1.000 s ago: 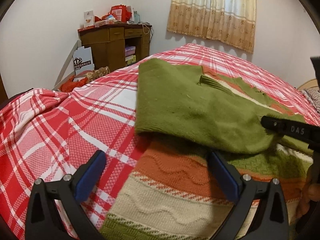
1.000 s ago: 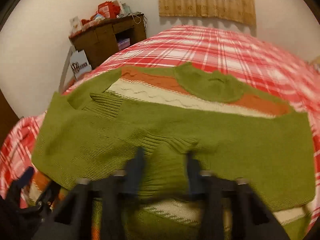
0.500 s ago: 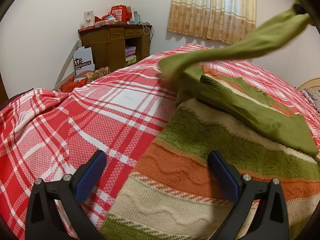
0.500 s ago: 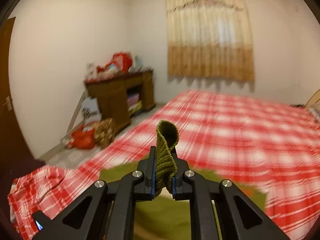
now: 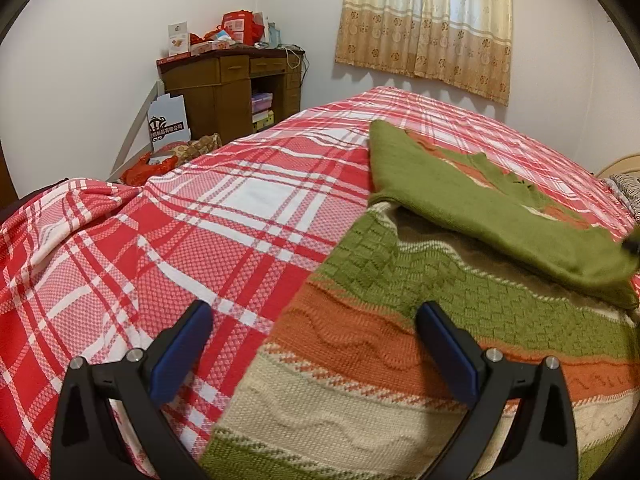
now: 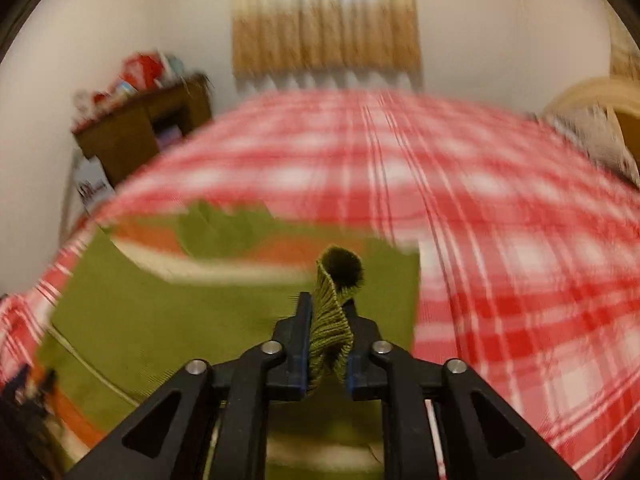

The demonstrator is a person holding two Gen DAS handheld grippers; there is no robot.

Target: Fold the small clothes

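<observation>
Left wrist view first: the left gripper (image 5: 312, 344) hangs low over the near hem of the striped sweater (image 5: 360, 360), its blue pads spread wide with nothing pinched between them; the knit simply lies beneath. The sweater is spread on the red plaid bedspread (image 5: 200, 216), bands of cream, orange and green running across it. One plain green sleeve (image 5: 480, 208) is laid diagonally over the body, from the far shoulder down towards the right edge of the frame, where a dark tip just shows. Beyond the bed stand a wooden desk (image 5: 232, 84) piled with boxes and a curtain (image 5: 424, 24) on the far wall.

Over to the right wrist view, and it is heavily smeared. The right gripper (image 6: 327, 340) has the ribbed green cuff (image 6: 332, 312) standing up between its narrow jaws, and those jaws are opening now; the cuff is between them but the right-hand pad seems to stand off the knit, so I judge the grip to be letting go. Below lies the green body of the sweater, with the bedspread off to the right.

My reading: this is the sleeve-in step, the sleeve being folded across the chest. Next, the cuff needs dropping flat inside the body's outline, and then the near hem, right under the waiting left claw, wants picking up.
</observation>
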